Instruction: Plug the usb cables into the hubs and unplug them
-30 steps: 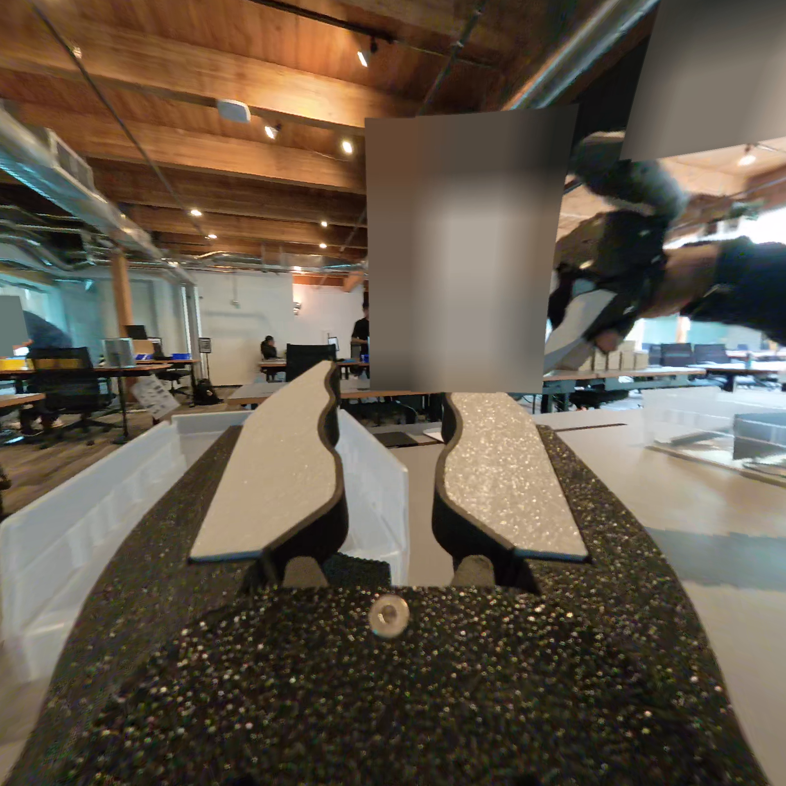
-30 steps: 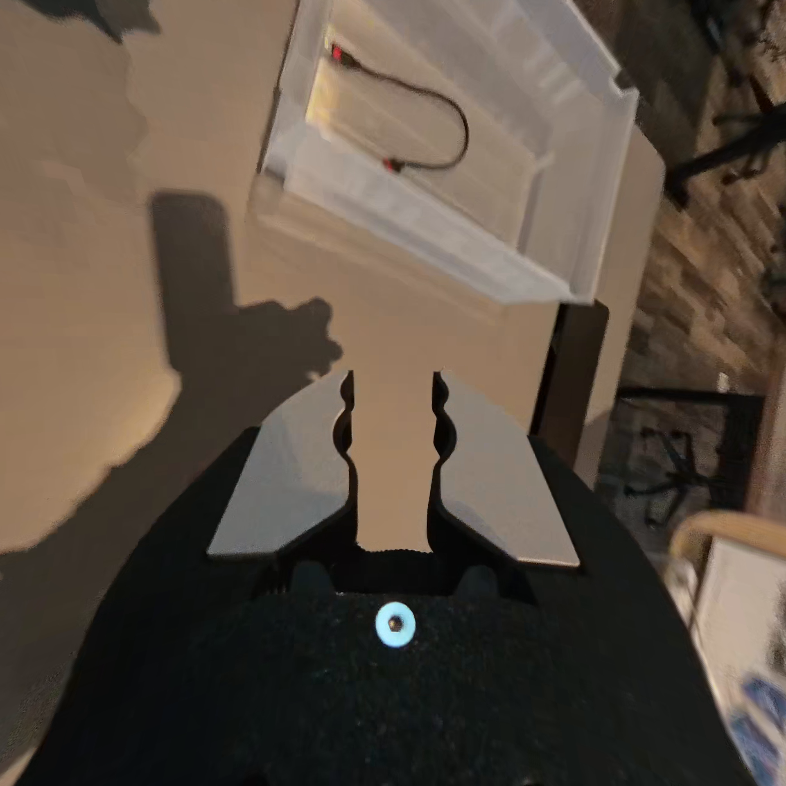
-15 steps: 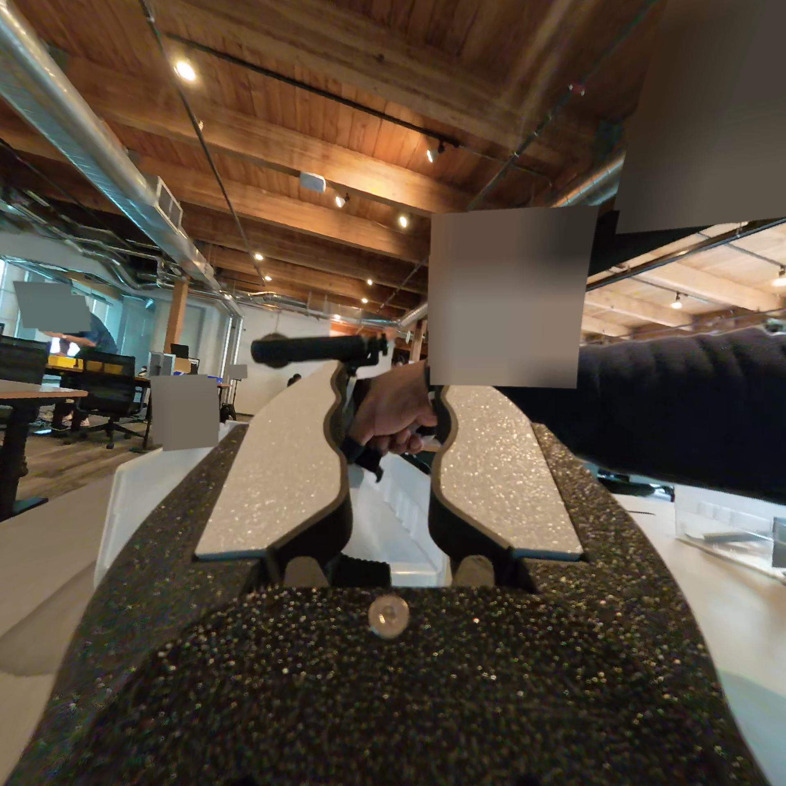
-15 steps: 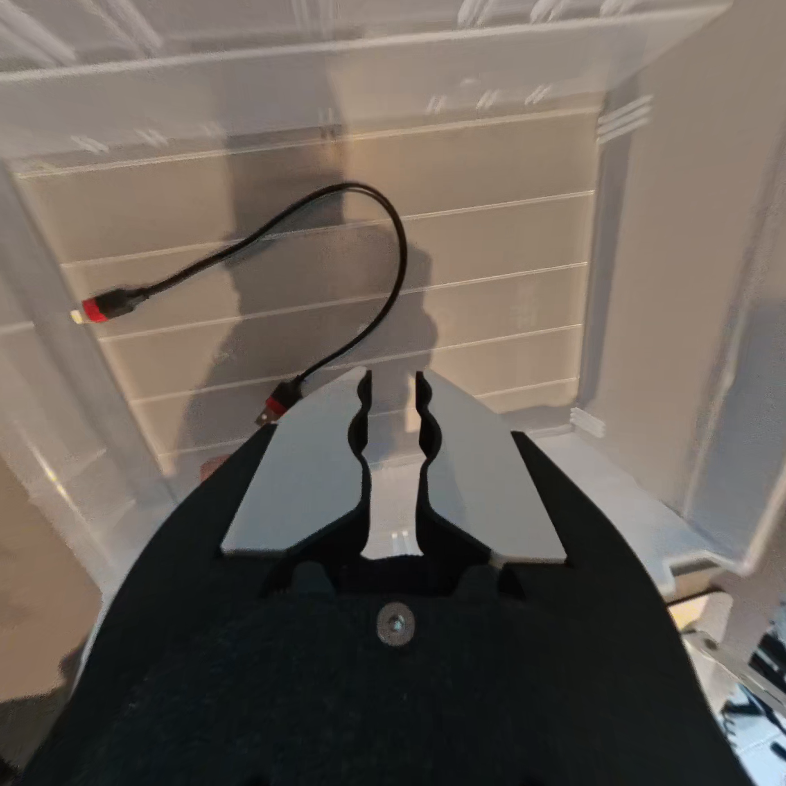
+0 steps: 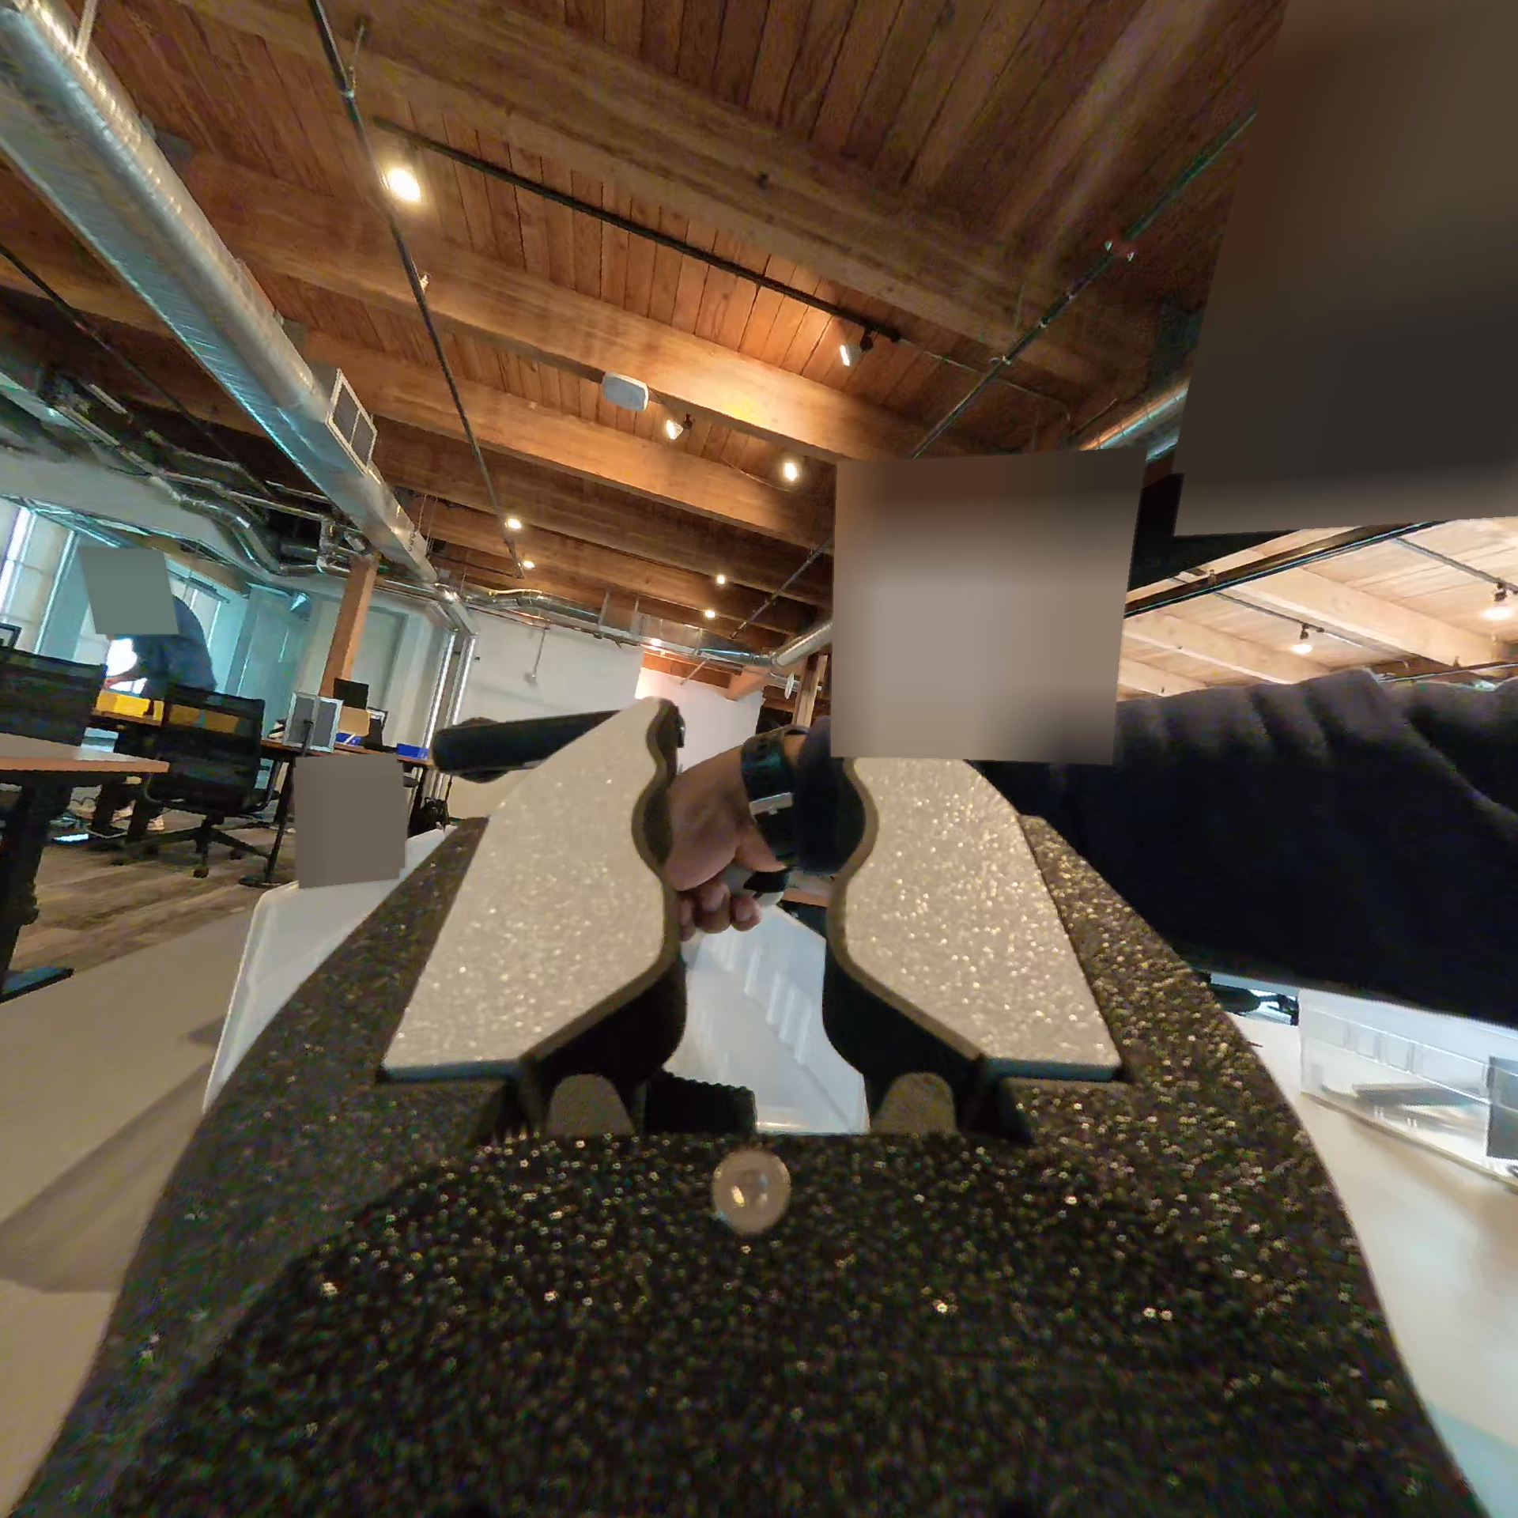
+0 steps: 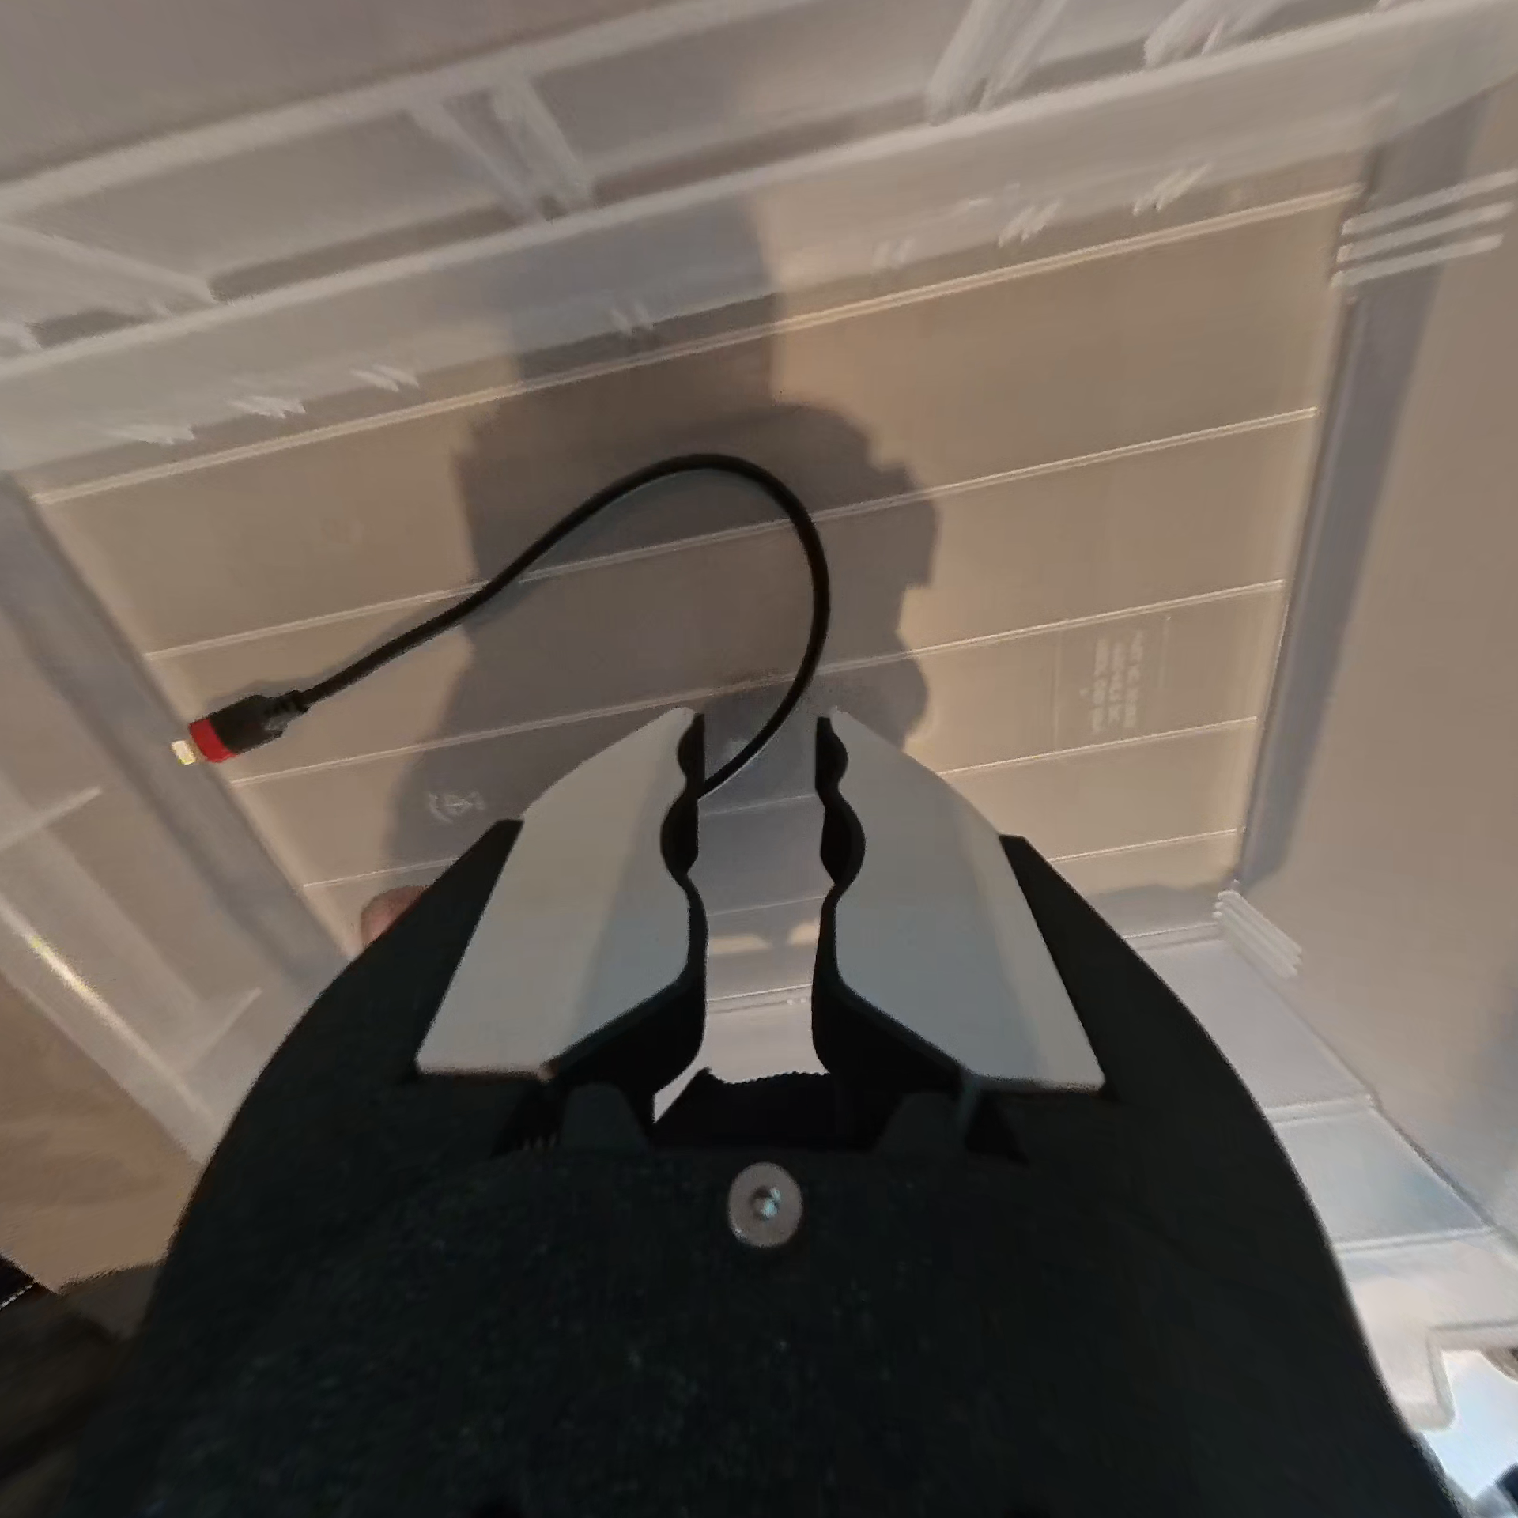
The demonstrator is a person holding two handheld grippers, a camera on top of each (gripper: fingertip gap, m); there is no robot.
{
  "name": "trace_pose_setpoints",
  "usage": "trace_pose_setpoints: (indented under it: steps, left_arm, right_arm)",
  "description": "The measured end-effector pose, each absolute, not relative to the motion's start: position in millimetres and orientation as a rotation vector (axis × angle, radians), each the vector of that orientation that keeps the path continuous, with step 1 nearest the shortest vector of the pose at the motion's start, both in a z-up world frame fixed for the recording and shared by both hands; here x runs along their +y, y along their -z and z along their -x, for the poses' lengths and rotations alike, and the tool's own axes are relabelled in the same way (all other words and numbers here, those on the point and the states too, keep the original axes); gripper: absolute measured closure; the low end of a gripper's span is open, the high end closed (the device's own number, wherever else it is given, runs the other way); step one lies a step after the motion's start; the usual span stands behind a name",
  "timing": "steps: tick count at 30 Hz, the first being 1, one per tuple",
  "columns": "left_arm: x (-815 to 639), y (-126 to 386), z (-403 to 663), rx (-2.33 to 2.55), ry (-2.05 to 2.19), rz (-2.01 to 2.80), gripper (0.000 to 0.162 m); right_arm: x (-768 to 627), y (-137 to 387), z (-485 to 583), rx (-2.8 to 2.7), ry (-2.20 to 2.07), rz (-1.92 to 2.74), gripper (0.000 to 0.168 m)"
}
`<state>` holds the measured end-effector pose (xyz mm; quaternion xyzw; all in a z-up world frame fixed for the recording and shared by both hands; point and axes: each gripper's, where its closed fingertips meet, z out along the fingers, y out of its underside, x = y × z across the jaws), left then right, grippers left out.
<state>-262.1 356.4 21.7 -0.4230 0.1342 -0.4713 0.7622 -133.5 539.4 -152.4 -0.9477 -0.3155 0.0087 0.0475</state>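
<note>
- USB cable [image 6: 624,526], black with red-banded plugs, lies curled on the floor of the clear plastic bin [image 6: 1396,575]; one plug [image 6: 222,738] rests toward the bin's left wall, and the cord loops round and passes behind the right gripper's left finger, hiding the other end.
- Right gripper [image 6: 760,723] hangs inside the bin just above the cable, its jaws a narrow gap apart and holding nothing; the cord runs through that gap without being pinched.
- Compared with half a second ago, the right gripper has dropped closer to the bin floor, the cable looks larger, and the second red plug has gone behind the left finger.
- Left gripper [image 5: 760,752] is level beside the bin [image 5: 271,945], jaws parted and empty.
- Between its fingers shows the person's hand [image 5: 710,854] on the other tool, with a dark sleeve [image 5: 1232,821]; the hand has shifted lower over the bin than before.
</note>
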Motion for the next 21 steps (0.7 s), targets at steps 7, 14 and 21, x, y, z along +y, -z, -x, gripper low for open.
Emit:
trace_pose_setpoints:
  steps: [7,14,21]
  left_arm:
    - [356,-22,264,0.283,1.036,0.913,0.127]
    - [356,-23,266,0.277,1.044,0.906,0.128]
    - [356,-23,268,0.276,1.043,0.905,0.128]
  right_arm:
    - [538,163,132,-0.923,-0.068,2.918,0.162]
    - [532,161,139,-0.962,-0.138,2.902,0.166]
    - [534,101,154,-0.984,-0.176,2.639,0.166]
